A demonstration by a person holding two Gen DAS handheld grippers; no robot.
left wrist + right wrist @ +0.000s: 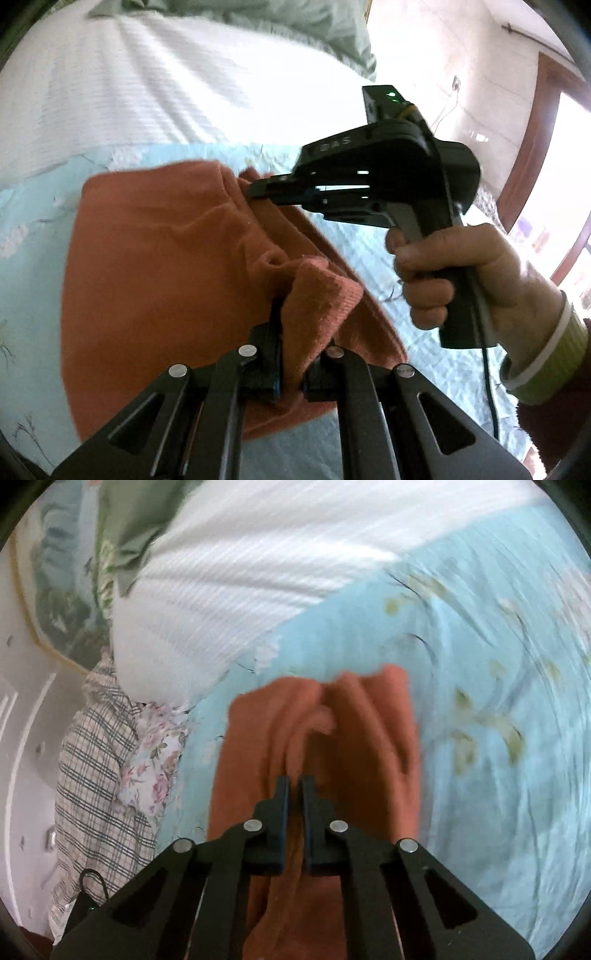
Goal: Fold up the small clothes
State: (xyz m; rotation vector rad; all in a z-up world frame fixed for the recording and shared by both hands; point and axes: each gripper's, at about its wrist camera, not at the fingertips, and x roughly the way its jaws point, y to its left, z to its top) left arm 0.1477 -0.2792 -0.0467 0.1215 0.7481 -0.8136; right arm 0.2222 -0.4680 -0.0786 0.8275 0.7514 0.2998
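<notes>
A blue flowered quilt [37,266] covers the bed, white striped bedding [177,92] behind it. The orange garment [159,266] lies on the quilt. The left gripper [291,325] pinches a raised fold of it; the right gripper [258,190], in a hand [450,273], clamps its far edge. Only the left view shows a brown door frame [532,147]; only the right shows checked cloth [96,760]. Lettering on the right gripper's body is too blurred to read.

A pale blue floral bedspread [480,646] is lying under the hand-held gripper, a white ribbed blanket [229,590] spreading beyond it, and plaid cloth [92,768] hanging to its left.
</notes>
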